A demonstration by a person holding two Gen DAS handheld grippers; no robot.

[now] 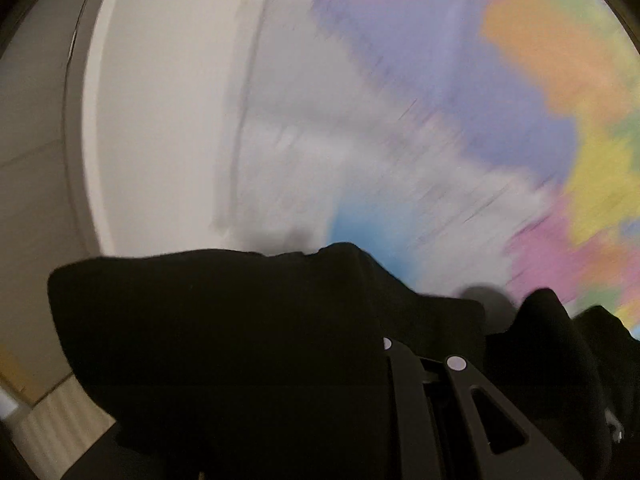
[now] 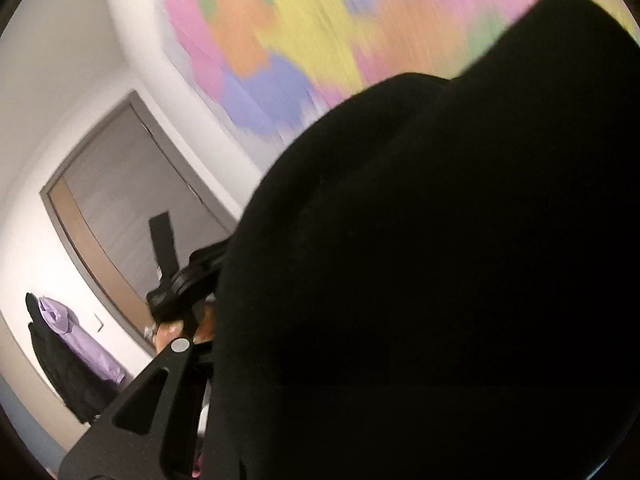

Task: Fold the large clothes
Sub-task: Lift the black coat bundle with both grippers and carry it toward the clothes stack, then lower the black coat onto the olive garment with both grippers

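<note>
Surface (image 1: 520,80): blurred pastel patches | wall (image 2: 48,100): white | both claws: clamped on black garment (image 2: 420,260)

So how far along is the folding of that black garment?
No finished fold shows. In hand: black cloth drapes over the left gripper and the right gripper, both apparently pinching it above a pastel patchwork surface. Still left: seemingly every fold, though blur hides much.

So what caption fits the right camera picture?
Black cloth draped over the right gripper, fingertips hidden, colourful blurred wall behind.
</note>
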